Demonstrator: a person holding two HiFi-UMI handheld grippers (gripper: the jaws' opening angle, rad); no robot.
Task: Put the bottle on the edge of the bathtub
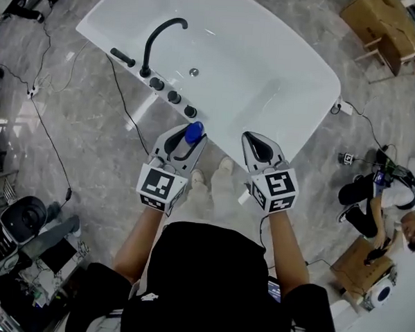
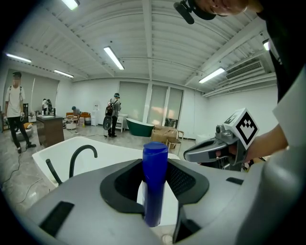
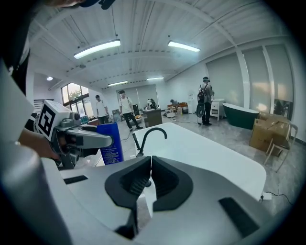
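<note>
I hold two grippers over a grey marble floor (image 1: 91,135), facing one white bathtub (image 1: 289,69). My left gripper (image 1: 183,141) has its jaws spread wide and clamped on the sides of one blue bottle (image 2: 154,186), which stands upright between them. My right gripper (image 1: 259,142) has its jaws closed together with nothing in them. It sits level with the left one and apart from it.

The bottle is at the tub's near rim, close to the last of three black knobs (image 1: 174,96). I cannot tell whether it is over the rim or just short of it. One black curved faucet (image 1: 159,38) rises behind the knobs, and one drain (image 1: 194,72) sits in the basin.

Past the knobs to the right, the near rim runs bare. Black cables (image 1: 52,143) trail over the floor on the left. On the right, one person (image 1: 383,199) crouches well away from the tub.
</note>
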